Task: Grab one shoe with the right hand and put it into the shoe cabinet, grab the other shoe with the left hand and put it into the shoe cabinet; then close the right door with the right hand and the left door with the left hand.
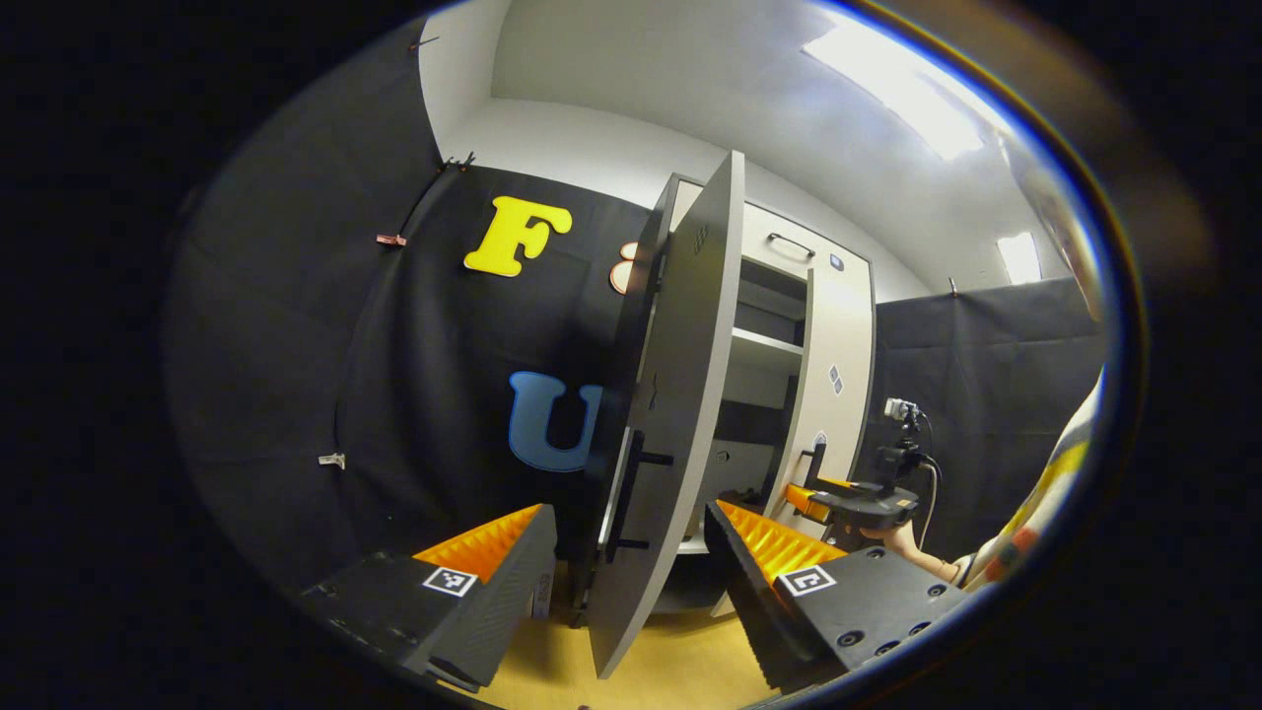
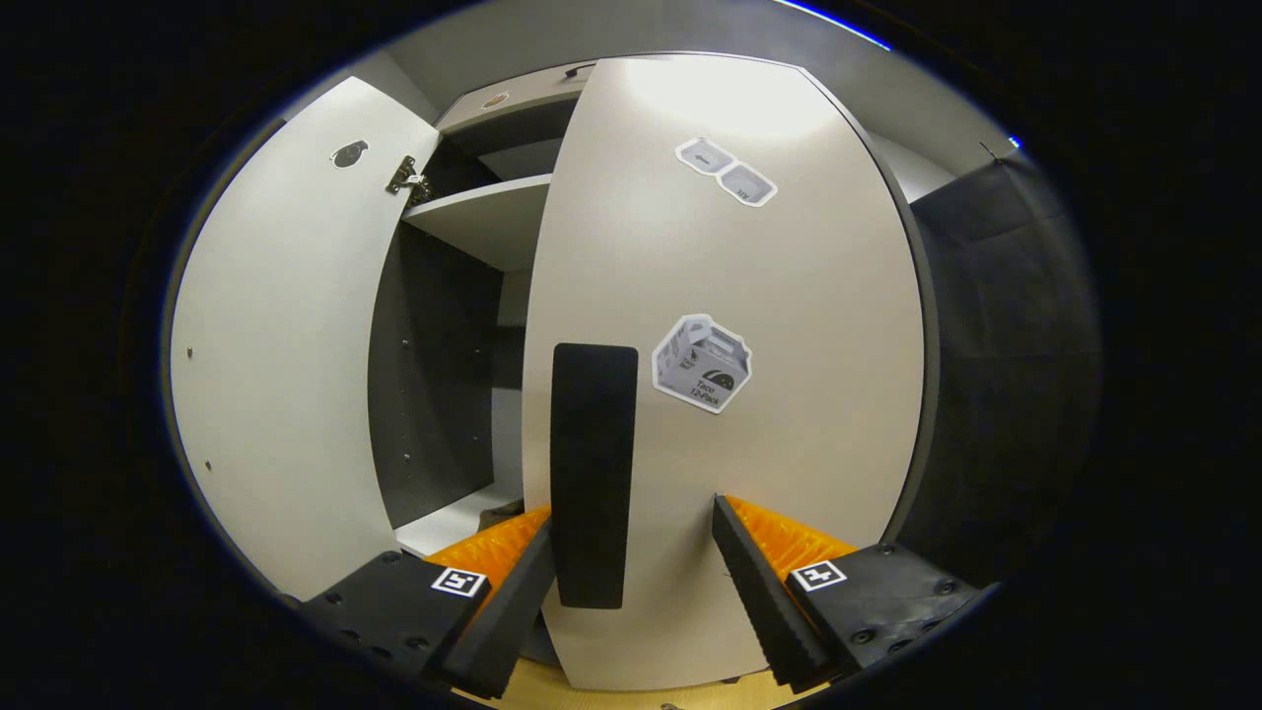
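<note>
The shoe cabinet stands with both doors partly open. In the left gripper view its left door is seen nearly edge-on, and the door's black handle lies between the fingers of my open left gripper. Farther right, a hand holds my right gripper at the right door. In the right gripper view that door is very close. Its black handle stands between the wide-open fingers of my right gripper, next to the left finger. A dark shape low inside the cabinet is too hidden to name.
White shelves and a dark inner wall show through the gap between the doors. The left door's pale inner face stands at the left. Yellow wooden floor lies below. A person's patterned sleeve is at the right edge.
</note>
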`<action>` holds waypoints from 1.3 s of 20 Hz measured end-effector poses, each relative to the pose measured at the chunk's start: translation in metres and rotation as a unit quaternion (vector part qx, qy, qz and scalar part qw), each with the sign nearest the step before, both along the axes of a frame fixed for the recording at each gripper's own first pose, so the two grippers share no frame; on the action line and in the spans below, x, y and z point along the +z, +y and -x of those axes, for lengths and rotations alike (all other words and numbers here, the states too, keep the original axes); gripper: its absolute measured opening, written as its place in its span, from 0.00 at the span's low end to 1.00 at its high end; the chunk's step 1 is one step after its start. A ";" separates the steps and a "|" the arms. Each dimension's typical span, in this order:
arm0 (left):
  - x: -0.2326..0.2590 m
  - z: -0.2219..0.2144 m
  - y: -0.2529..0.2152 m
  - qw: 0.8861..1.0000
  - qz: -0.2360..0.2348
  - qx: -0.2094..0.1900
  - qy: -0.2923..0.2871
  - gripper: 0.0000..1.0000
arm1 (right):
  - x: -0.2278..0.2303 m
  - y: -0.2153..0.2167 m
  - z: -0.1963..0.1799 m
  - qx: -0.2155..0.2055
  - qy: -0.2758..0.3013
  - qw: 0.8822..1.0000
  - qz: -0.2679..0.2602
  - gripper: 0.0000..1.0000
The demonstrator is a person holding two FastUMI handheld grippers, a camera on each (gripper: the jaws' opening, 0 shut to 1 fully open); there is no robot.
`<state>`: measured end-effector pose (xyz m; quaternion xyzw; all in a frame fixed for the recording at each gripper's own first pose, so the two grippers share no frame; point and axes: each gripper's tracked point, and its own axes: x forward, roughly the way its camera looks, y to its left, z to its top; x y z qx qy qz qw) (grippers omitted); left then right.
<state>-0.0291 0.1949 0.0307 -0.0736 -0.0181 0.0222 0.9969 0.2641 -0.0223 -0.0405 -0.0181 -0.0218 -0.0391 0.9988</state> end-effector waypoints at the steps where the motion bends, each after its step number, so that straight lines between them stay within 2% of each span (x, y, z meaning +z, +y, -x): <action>1: -0.002 -0.007 0.002 1.000 -0.001 -0.002 0.004 0.95 | 0.000 0.000 -0.003 -0.003 0.000 1.000 -0.002 0.96; 4: -0.008 -0.028 0.008 1.000 -0.005 -0.010 0.019 0.95 | -0.003 -0.001 -0.005 0.000 0.008 1.000 -0.015 0.96; 6: -0.012 -0.044 0.009 0.999 -0.010 -0.018 0.026 0.95 | -0.003 0.002 0.004 0.017 0.013 0.999 -0.027 0.96; 9: -0.022 -0.062 0.016 0.999 -0.022 -0.021 0.043 0.95 | 0.000 -0.002 0.040 0.035 0.006 0.999 -0.021 0.98; 14: -0.025 -0.065 0.008 0.998 -0.021 -0.040 0.047 0.95 | -0.001 -0.018 0.090 0.039 0.010 0.999 0.007 0.98; 19: -0.023 -0.071 -0.013 0.996 -0.059 -0.046 0.057 0.95 | -0.016 -0.029 0.114 0.038 0.031 0.998 0.026 0.98; 23: -0.027 -0.088 -0.049 0.994 -0.034 -0.090 0.055 0.94 | -0.013 -0.031 0.120 0.050 0.025 0.998 0.013 0.98; 26: -0.028 -0.104 -0.067 0.994 -0.028 -0.091 0.046 0.94 | -0.010 -0.043 0.123 0.050 0.019 0.999 0.012 0.98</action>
